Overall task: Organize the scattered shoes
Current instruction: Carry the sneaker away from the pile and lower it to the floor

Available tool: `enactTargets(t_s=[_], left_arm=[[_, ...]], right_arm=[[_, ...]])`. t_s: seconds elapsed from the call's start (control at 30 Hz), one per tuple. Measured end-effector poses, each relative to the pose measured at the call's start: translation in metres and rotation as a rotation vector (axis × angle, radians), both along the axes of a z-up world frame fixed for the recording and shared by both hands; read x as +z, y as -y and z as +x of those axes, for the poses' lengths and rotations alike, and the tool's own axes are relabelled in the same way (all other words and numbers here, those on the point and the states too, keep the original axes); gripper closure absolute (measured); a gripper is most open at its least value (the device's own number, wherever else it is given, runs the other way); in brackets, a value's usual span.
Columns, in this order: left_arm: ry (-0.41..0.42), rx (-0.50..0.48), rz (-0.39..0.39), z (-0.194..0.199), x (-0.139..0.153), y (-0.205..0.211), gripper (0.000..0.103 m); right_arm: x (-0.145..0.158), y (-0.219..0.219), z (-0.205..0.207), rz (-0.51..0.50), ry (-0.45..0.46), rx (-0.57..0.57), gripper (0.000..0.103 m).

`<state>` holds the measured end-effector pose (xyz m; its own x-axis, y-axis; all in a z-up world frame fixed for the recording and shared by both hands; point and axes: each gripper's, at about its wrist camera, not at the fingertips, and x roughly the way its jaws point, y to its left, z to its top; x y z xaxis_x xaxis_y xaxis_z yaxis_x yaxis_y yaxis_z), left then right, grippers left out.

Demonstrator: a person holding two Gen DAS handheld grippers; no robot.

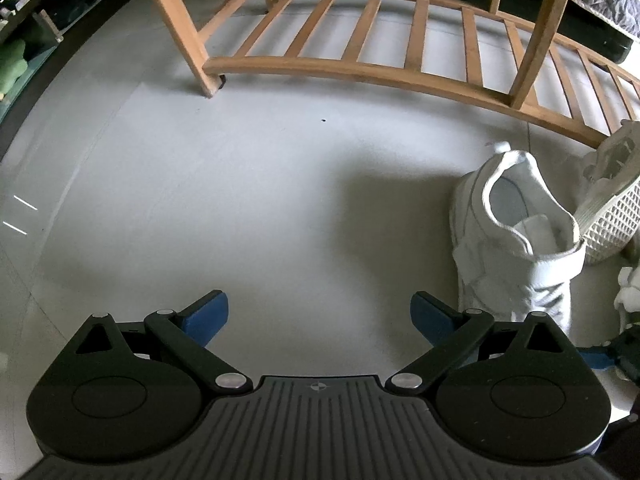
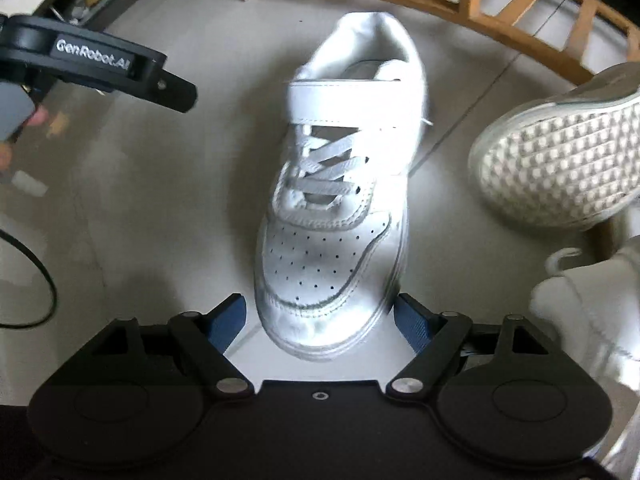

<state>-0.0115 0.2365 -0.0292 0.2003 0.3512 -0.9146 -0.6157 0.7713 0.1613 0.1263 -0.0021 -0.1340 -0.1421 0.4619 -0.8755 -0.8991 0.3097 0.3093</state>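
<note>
Grey floor, wooden rack behind, shoes lying scattered.
Right gripper is straddling the toe of a white sneaker, jaws wide, pads not pressing; left gripper is hanging open over bare floor; second shoe is lying sole-up just beside.

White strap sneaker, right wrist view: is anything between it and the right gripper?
Nothing visible. The white strap sneaker's toe sits between the open fingers of the right gripper; the tipped shoe lies off to one side.
</note>
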Motion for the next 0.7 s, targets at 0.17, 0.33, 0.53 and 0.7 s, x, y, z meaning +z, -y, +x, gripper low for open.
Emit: enactTargets(t_s=[0.17, 0.33, 0.53, 0.7], left_arm=[[-0.005, 0.002, -0.005, -0.004, -0.002, -0.001, 0.004], [-0.01, -0.008, -0.029, -0.003, -0.008, -0.005, 0.004], [0.003, -0.049, -0.033, -0.004, -0.008, 0.0, 0.004], [0.004, -0.076, -0.059, -0.005, -0.012, 0.007, 0.004]], right_arm=[[-0.002, -0.012, -0.006, 0.038, -0.078, -0.005, 0.024], [-0.004, -0.03, -0.018, 0.079, -0.081, 0.05, 0.024], [0.004, -0.036, -0.024, 0.115, -0.039, 0.1, 0.024], [0.023, -0.021, -0.024, 0.111, 0.1, 0.172, 0.022]])
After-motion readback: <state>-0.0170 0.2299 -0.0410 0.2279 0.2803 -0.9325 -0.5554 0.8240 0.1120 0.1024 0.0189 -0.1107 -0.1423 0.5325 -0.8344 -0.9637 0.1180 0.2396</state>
